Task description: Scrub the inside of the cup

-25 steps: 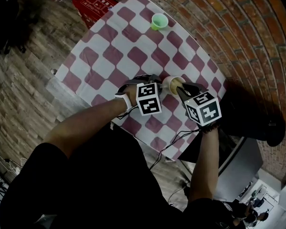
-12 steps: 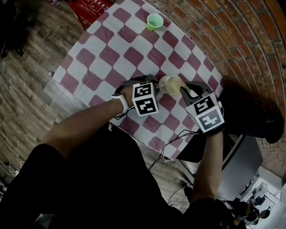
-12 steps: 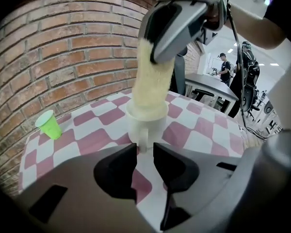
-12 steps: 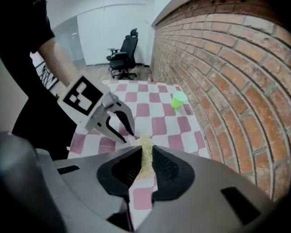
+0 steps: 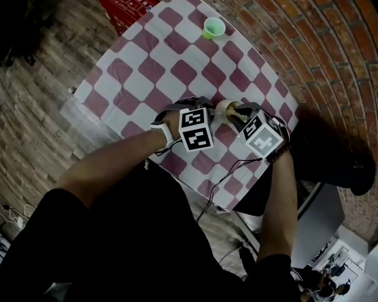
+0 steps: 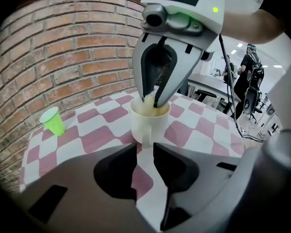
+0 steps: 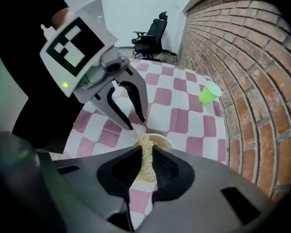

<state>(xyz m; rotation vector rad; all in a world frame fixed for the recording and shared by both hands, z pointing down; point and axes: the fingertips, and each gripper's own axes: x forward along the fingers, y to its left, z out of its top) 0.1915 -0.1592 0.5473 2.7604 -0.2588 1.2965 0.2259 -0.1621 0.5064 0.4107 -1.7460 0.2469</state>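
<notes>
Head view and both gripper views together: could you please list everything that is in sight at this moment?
mug: one, cream, on the tablecloth near the table's near edge
scrub pad: one, pale yellow, dipping into the mug
cup: one, green, at the far end of the table by the wall
tablecloth: one, dark red and white checks, over the table
crate: one, red, on the floor beyond the table
office chair: one, black, in the background
wall: red brick, beside the table
floor: grey-brown wood planks
left tool: one, dark grey, closed on the mug's handle
right tool: one, dark grey, closed on the scrub pad
</notes>
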